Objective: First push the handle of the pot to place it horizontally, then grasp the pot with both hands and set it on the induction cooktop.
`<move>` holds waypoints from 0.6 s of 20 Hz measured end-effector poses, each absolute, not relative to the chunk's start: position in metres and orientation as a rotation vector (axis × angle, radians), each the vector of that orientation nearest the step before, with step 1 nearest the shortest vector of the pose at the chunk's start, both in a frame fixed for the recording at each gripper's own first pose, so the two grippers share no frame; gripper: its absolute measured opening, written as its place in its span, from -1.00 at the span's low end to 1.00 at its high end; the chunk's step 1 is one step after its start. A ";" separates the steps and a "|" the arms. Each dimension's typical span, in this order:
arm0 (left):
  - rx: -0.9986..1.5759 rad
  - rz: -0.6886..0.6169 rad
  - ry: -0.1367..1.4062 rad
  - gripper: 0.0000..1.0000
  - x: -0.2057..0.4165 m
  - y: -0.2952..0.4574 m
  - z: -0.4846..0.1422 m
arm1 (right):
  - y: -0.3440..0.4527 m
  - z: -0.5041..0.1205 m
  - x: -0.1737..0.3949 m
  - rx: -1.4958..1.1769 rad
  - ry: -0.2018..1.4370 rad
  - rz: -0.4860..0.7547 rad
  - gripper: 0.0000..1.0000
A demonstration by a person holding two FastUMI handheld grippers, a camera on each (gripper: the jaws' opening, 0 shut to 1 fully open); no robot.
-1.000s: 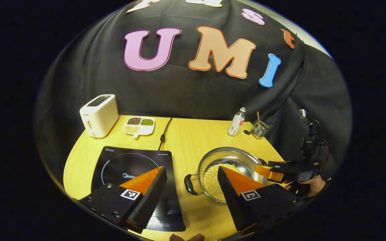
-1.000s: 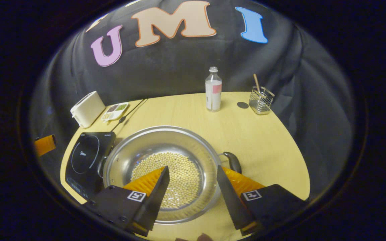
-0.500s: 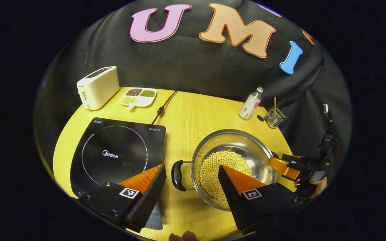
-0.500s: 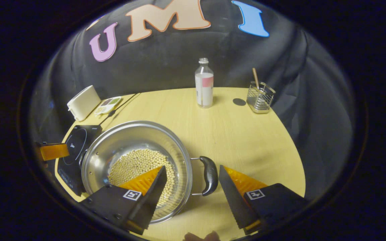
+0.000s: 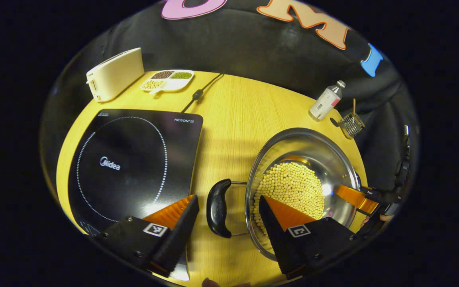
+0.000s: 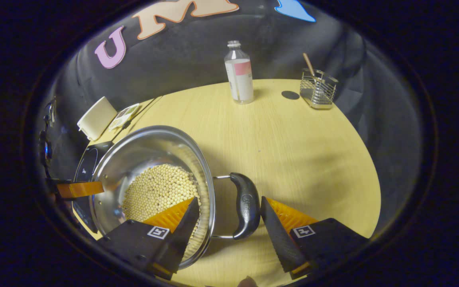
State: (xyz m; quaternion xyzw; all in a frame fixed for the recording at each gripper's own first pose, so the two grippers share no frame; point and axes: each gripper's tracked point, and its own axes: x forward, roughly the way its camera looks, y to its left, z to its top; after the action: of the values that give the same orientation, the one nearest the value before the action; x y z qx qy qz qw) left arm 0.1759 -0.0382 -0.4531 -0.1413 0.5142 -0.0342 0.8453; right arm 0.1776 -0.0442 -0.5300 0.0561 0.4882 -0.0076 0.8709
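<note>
A steel pot (image 5: 313, 159) holding small yellow beans stands on the wooden table, right of the black induction cooktop (image 5: 130, 159). Its left black handle (image 5: 218, 207) lies between the spread fingers of my open left gripper (image 5: 227, 201), with a gap on both sides. In the right gripper view the pot (image 6: 134, 159) has its right black handle (image 6: 245, 205) between the fingers of my open right gripper (image 6: 229, 203), close to the right-hand finger. Past the pot's far rim, a finger (image 5: 353, 196) of the right gripper shows, and likewise a finger (image 6: 80, 188) of the left.
At the table's back stand a white toaster (image 5: 114, 73), a divided dish of beans (image 5: 167, 79) and the cooktop's cord (image 5: 197, 93). A plastic bottle (image 6: 239, 73) and a wire holder (image 6: 319, 89) stand at the back right. Bare table (image 6: 301, 151) lies right of the pot.
Both grippers have come lower and nearer the pot. The right one shifted from over the beans to straddle the right handle; the left handle now lies between the left fingers.
</note>
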 end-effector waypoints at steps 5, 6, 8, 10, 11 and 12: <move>-0.239 -0.103 1.127 0.67 0.183 -0.046 -0.475 | -0.044 -0.544 0.178 0.150 1.067 -0.015 0.62; -0.226 -0.102 1.135 0.63 0.185 -0.044 -0.480 | -0.043 -0.544 0.177 0.154 1.070 -0.015 0.43; -0.239 -0.117 1.128 0.42 0.188 -0.046 -0.480 | -0.042 -0.550 0.178 0.158 1.075 -0.004 0.35; -0.243 -0.128 1.132 0.36 0.187 -0.047 -0.481 | -0.044 -0.546 0.178 0.179 1.084 -0.022 0.38; -0.257 -0.138 1.131 0.34 0.186 -0.047 -0.481 | -0.044 -0.545 0.178 0.204 1.087 -0.027 0.25; -0.282 -0.146 1.133 0.36 0.186 -0.048 -0.482 | -0.043 -0.549 0.180 0.233 1.093 -0.030 0.22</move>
State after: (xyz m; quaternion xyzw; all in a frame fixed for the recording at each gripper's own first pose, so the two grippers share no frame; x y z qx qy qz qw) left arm 0.1859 -0.0482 -0.4817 -0.1329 0.5344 -0.0687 0.8319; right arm 0.1804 -0.0427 -0.5492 0.1107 0.5183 -0.0144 0.8478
